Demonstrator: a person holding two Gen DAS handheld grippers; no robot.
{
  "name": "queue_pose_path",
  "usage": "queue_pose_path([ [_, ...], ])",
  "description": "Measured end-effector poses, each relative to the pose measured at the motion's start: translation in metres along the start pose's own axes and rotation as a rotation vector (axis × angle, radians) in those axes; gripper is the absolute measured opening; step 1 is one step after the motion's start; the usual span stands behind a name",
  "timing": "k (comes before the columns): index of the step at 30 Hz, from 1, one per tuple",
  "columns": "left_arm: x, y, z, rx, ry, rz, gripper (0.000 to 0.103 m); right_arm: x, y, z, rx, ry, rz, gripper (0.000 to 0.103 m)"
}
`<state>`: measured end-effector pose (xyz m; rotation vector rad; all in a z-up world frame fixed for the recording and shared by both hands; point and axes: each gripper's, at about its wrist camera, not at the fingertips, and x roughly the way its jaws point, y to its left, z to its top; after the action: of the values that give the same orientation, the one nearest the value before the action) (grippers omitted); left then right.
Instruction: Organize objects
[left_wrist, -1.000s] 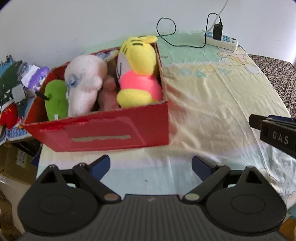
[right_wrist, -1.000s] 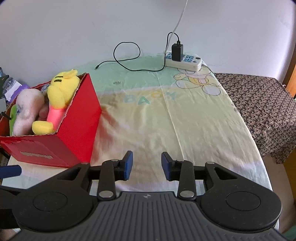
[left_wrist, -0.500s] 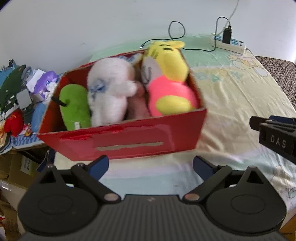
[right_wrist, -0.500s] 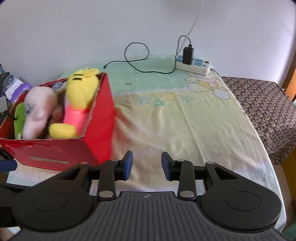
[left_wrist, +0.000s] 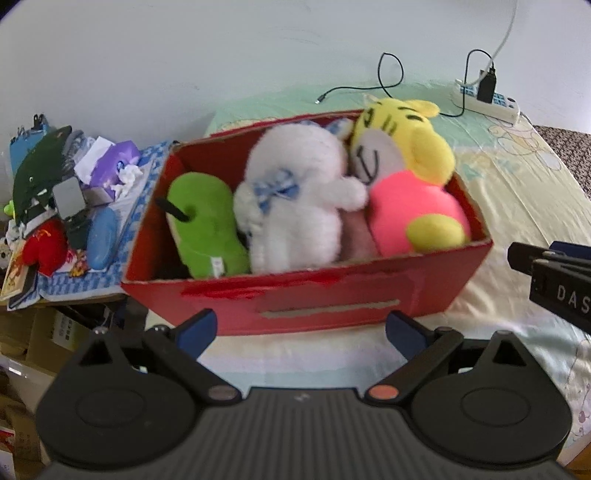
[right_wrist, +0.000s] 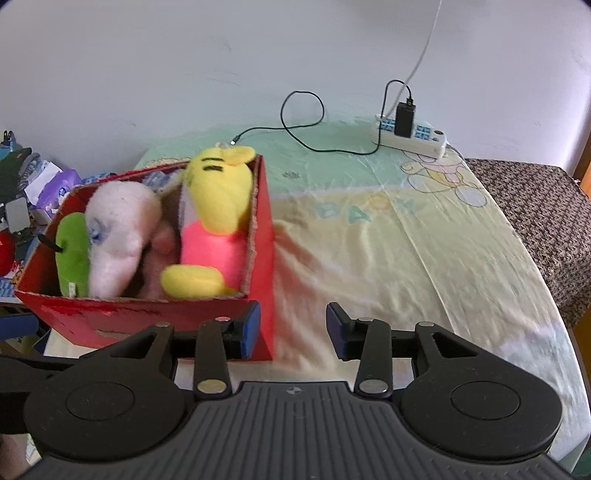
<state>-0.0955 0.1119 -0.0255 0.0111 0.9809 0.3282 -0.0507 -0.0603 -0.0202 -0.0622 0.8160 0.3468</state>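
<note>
A red cardboard box (left_wrist: 332, 295) stands on the bed sheet. It holds a green plush (left_wrist: 207, 229), a white plush with a blue bow (left_wrist: 295, 206) and a yellow and pink plush (left_wrist: 410, 177). My left gripper (left_wrist: 301, 326) is open wide, just in front of the box's long front wall and not touching it. In the right wrist view the box (right_wrist: 264, 258) lies at the left. My right gripper (right_wrist: 293, 326) is opening; the box's near right corner shows between its blue pads, which do not press on it.
A white power strip (right_wrist: 410, 136) with a black charger and a looped cable (right_wrist: 303, 122) lies at the back of the sheet (right_wrist: 388, 240). A brown patterned cover (right_wrist: 535, 214) borders the right. Left of the box, a side surface carries cluttered items (left_wrist: 62, 206).
Both grippers have moved left toward the box, which now sits larger and more central in each view. The right gripper's jaws have spread wider.
</note>
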Motion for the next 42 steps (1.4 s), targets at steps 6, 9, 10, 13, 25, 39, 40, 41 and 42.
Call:
queue_pose_path([
  [6, 0.003, 0.021, 0.01, -0.023, -0.01, -0.004, 0.098, -0.007, 0.013, 0.01, 0.0, -0.026, 0.003, 0.042],
  [9, 0.004, 0.031, 0.013, -0.032, -0.021, 0.001, 0.099, -0.007, 0.02, 0.013, -0.004, -0.038, 0.012, 0.042],
  [10, 0.005, 0.033, 0.014, -0.03, -0.024, 0.005, 0.099, -0.006, 0.022, 0.014, -0.003, -0.039, 0.019, 0.042],
  [13, 0.006, 0.041, 0.015, -0.03, -0.033, 0.004, 0.1, -0.004, 0.03, 0.016, -0.005, -0.044, 0.023, 0.042],
  [25, 0.017, 0.061, 0.022, -0.05, -0.036, 0.045, 0.1, 0.011, 0.041, 0.023, 0.008, -0.042, 0.047, 0.042],
  [39, 0.022, 0.066, 0.024, -0.095, -0.002, 0.069, 0.1, 0.019, 0.043, 0.028, -0.014, -0.033, 0.096, 0.043],
  [40, 0.022, 0.066, 0.023, -0.093, -0.004, 0.071, 0.1, 0.02, 0.043, 0.027, -0.013, -0.033, 0.094, 0.043],
  [41, 0.022, 0.066, 0.023, -0.092, -0.004, 0.071, 0.1, 0.02, 0.043, 0.027, -0.012, -0.033, 0.092, 0.043],
  [42, 0.022, 0.066, 0.022, -0.09, -0.005, 0.072, 0.1, 0.02, 0.043, 0.026, -0.009, -0.033, 0.09, 0.043],
])
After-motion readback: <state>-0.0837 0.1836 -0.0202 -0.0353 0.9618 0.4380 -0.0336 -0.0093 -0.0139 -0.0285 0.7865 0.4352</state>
